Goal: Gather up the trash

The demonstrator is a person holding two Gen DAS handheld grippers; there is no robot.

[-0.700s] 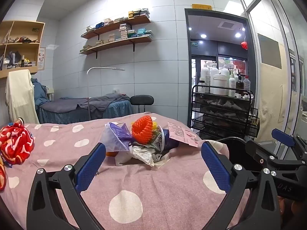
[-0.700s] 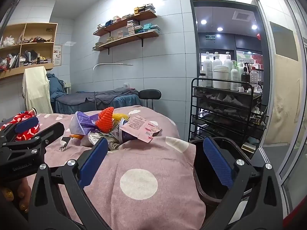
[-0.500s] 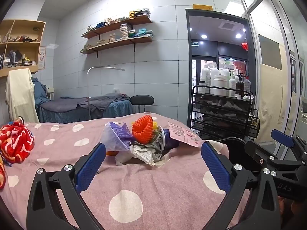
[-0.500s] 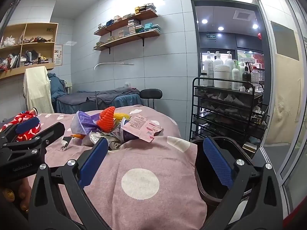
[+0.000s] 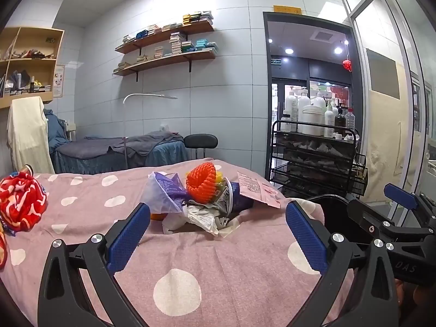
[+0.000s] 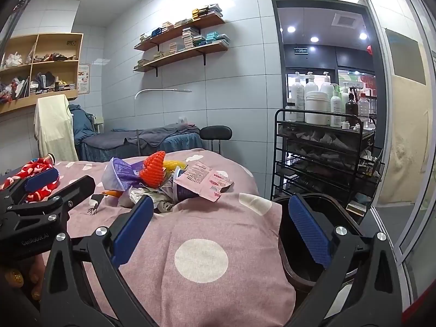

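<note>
L wrist view: left gripper point(image 5: 218, 234) w/ jaws wide apart, empty, trash pile point(image 5: 207, 201) on pink dotted bed point(image 5: 245, 259) at 12 o'clock; R wrist view: right gripper point(image 6: 218, 229) likewise spread, pile point(image 6: 163, 182) at 11 o'clock, black bin point(image 6: 313, 207) at 3.

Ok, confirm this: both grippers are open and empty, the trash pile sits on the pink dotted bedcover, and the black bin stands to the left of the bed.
One thing is wrong: the black bin stands to the right of the bed, as the right wrist view shows. The rest holds: left gripper and right gripper are open and empty, and the trash pile sits on the pink dotted bedcover.
</note>
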